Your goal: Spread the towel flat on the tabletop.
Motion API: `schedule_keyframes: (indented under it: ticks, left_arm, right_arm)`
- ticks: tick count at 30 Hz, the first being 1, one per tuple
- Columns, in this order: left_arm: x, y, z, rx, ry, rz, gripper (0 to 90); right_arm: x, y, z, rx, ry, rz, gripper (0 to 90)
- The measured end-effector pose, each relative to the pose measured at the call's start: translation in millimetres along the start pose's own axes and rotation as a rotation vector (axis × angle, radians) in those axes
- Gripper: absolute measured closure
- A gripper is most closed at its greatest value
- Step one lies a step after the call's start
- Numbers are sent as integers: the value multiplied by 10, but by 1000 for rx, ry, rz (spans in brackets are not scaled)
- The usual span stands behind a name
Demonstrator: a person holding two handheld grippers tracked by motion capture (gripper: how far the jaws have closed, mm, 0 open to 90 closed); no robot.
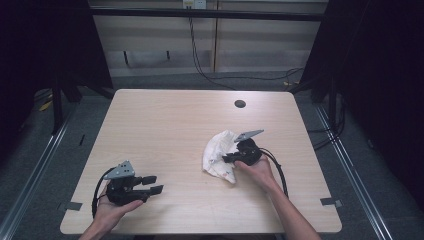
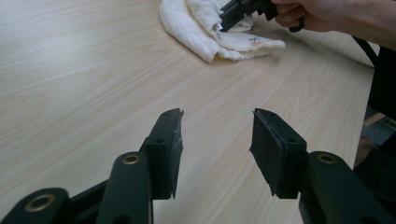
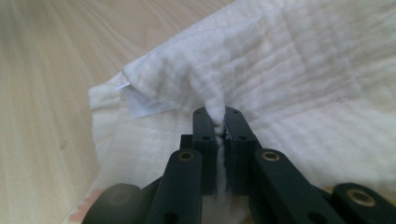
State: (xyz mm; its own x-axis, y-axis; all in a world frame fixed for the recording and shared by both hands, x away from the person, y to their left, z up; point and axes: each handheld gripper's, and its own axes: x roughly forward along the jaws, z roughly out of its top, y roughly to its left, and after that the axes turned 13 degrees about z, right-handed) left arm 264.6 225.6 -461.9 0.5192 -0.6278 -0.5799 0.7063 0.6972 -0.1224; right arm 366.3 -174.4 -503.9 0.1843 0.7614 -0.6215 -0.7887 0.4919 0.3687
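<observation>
A crumpled white cloth lies right of the table's middle. My right gripper is shut on a pinched fold of it; in the right gripper view the fold bulges out between the closed jaws, with a small white tag to the left. The cloth also lies at the top of the left gripper view, the other hand's gripper biting into it. My left gripper rests low over the front left of the table, open, nothing between its pads.
The light wooden table has a round cable hole near its far edge. Black cables trail from both grippers. Tape marks sit on the front corners. Dark floor and frame rails surround the table.
</observation>
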Motion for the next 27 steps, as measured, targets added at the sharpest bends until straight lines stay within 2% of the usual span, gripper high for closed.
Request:
schedule_keyframes:
  ticks: [1,2,3,7,8,9,11,12,13,15,16,18,20,22,23,24,25,27]
  left_arm:
    - [25,-25,30,7,-1,0,545]
    - [25,-25,30,7,-1,0,551]
    - [82,-62,67,29,9,-2,562]
    - [198,-139,115,61,33,-12,596]
    - [262,-191,160,88,42,-11,632]
    - [262,-191,160,88,42,-11,662]
    - [395,-289,255,106,59,-21,724]
    - [395,-289,255,106,59,-21,734]
    - [454,-334,291,106,58,-44,734]
    - [543,-422,353,121,59,-62,725]
    - [629,-474,421,123,54,-71,691]
    - [666,-492,443,125,58,-71,658]
    - [782,-523,495,119,64,-66,645]
    - [884,-551,513,125,71,-67,641]
    - [961,-578,505,137,89,-72,633]
    - [961,-578,505,137,89,-72,634]
    - [1022,-628,468,180,105,-82,647]
    - [1057,-658,434,194,120,-79,666]
  right_arm:
    - [10,63,-10,-6,12,0,848]
    - [10,63,-10,-6,12,0,848]
    - [18,100,-24,-8,14,17,847]
    - [22,176,-40,-18,32,24,844]
    - [28,238,-50,-26,42,30,839]
    - [28,238,-50,-26,42,30,839]
    - [27,329,-59,-48,54,34,808]
    - [27,329,-59,-48,54,34,808]
    - [24,353,-64,-45,54,35,783]
    - [5,399,-76,-65,50,45,703]
    - [-30,436,-84,-76,54,37,661]
    - [-56,439,-88,-82,42,44,652]
    - [-115,443,-102,-96,29,28,630]
    - [-156,444,-125,-105,23,32,613]
    - [-208,459,-157,-98,18,27,596]
    - [-234,464,-169,-103,12,24,587]
    - [-287,479,-185,-99,-7,20,583]
    - [-356,500,-212,-108,-31,15,577]
